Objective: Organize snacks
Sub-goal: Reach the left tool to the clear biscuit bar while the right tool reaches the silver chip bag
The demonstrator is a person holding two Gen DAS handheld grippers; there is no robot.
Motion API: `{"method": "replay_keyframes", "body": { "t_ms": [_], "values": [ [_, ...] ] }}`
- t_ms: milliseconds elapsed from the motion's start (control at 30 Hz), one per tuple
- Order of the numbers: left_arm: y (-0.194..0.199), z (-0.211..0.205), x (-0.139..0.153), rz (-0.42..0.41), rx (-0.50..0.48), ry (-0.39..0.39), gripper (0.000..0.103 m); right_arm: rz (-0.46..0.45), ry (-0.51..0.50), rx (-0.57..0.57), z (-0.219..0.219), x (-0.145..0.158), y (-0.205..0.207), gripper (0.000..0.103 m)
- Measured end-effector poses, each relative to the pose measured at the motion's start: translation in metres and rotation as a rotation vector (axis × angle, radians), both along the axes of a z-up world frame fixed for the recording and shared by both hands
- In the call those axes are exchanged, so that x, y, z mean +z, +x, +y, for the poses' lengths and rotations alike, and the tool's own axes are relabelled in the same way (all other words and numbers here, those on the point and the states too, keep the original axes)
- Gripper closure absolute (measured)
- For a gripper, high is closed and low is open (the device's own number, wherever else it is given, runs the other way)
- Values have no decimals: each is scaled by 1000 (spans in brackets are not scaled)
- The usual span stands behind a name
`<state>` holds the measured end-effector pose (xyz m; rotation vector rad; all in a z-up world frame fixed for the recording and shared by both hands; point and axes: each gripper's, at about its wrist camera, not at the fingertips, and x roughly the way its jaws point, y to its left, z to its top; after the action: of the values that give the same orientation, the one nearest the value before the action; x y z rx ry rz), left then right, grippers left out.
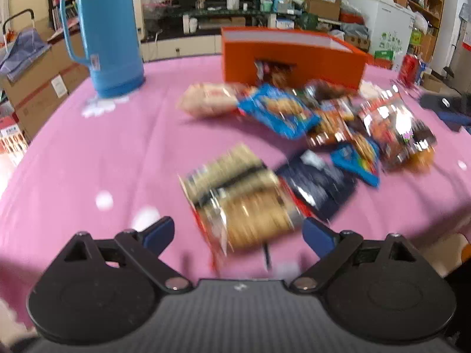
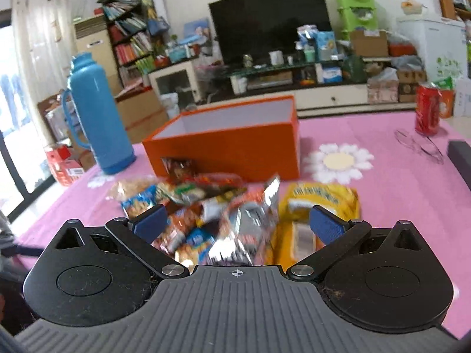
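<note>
In the left wrist view my left gripper is open, low over the pink tablecloth. A clear pack of round crackers lies just ahead of its blue fingertips, untouched. Beyond it are a dark navy packet, a blue biscuit bag and several more snacks in front of the orange box. In the right wrist view my right gripper is open above the blurred snack pile, with a silver packet and a yellow bag under it. The orange box stands open-topped behind the pile.
A tall blue thermos stands left of the box. On the right of the table are a red can, a pair of glasses and a dark flat object. Cardboard boxes stand beyond the table's left edge.
</note>
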<state>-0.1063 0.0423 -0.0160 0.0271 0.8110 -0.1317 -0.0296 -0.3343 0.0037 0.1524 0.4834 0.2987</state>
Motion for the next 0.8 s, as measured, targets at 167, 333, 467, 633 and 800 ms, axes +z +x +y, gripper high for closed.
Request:
{"method": "replay_keyframes", "body": {
  "t_ms": [167,333,467,633,800],
  "values": [
    [5,-16,-12,69,-97,-90,11,55,77,-57,-12,-7,5,10],
    [46,-9,-23,63,-22,-67,15,68,93,-77,-17,-10,12,10],
    [105,7,-26,74,32,-64,15,85,82,-123,-29,-13,17,10],
    [97,26,-7,50,106,-123,11,86,98,-140,-37,-14,19,10],
    [84,24,-10,19,204,-60,11,95,138,-121,-37,-15,23,10]
  ]
}}
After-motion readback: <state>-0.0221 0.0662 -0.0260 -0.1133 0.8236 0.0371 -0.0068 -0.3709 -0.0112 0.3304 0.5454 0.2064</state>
